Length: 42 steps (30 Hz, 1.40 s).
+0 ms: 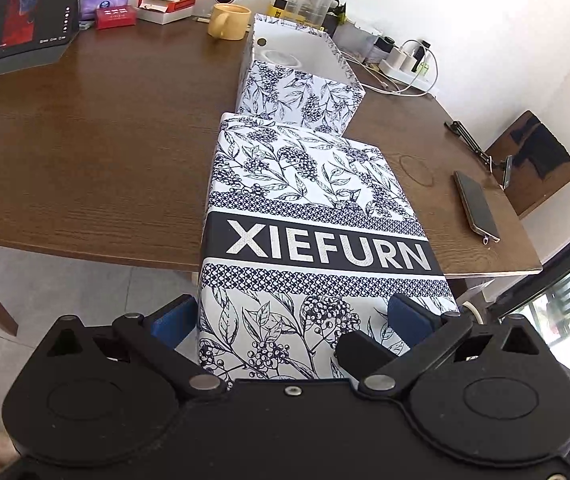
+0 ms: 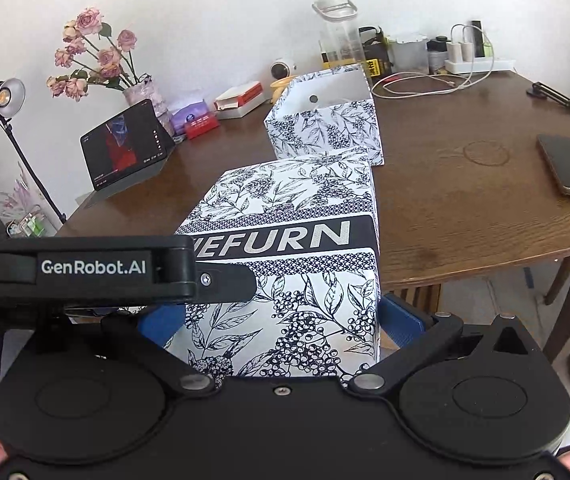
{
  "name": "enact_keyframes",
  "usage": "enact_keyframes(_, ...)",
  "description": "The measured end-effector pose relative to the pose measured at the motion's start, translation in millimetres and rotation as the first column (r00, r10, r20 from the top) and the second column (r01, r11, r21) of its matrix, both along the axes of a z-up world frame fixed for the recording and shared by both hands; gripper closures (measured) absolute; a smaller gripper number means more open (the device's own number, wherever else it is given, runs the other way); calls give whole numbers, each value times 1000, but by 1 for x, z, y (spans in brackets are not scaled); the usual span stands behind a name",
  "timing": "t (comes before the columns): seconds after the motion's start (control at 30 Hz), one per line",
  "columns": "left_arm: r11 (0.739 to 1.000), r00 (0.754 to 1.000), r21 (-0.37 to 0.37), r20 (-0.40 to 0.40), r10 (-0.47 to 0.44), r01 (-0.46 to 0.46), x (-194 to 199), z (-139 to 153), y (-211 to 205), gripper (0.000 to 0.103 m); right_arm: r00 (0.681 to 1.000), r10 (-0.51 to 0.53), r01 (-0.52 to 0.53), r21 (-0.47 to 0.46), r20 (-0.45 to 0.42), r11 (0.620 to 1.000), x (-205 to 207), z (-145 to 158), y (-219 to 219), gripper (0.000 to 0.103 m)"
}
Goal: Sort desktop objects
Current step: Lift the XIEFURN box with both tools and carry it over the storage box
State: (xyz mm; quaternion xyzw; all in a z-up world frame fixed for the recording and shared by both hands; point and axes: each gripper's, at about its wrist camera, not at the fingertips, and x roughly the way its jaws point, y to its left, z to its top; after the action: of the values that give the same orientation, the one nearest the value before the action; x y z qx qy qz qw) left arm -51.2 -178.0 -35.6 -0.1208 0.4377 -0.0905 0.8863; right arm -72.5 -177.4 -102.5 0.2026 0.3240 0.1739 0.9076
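together, left gripper [image 1: 299, 316] and right gripper [image 2: 281, 320] — jaws of each pinching the floral lid [image 1: 317, 216] over the bench [image 1: 105, 152] edge, open floral box [image 1: 305, 80] just beyond

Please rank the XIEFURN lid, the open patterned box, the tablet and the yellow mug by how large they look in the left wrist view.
1. XIEFURN lid, though nearness inflates it
2. open patterned box
3. tablet, close to the box, so unsure
4. yellow mug
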Motion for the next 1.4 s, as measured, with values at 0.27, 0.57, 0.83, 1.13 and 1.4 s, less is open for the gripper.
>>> enact_keyframes(0.27,1000,999,19,39,-13,12,-2,14,-6,1,999,-21,20,19,36,1000,-3,8,-8,0)
enact_keyframes(0.57,1000,995,26,96,-11,9,0,35,-17,1,995,-37,35,31,95,999,-3,25,-21,0)
enact_keyframes(0.83,1000,987,16,161,5,-8,3,56,-25,1,987,-38,34,23,158,999,4,47,-33,0)
enact_keyframes(1.13,1000,981,1,190,29,-29,17,63,-21,1,981,-23,21,10,192,1000,24,58,-37,0)
enact_keyframes(1.4,1000,981,-4,192,27,-27,61,59,-10,1,981,-29,28,7,193,1000,67,54,-36,0)
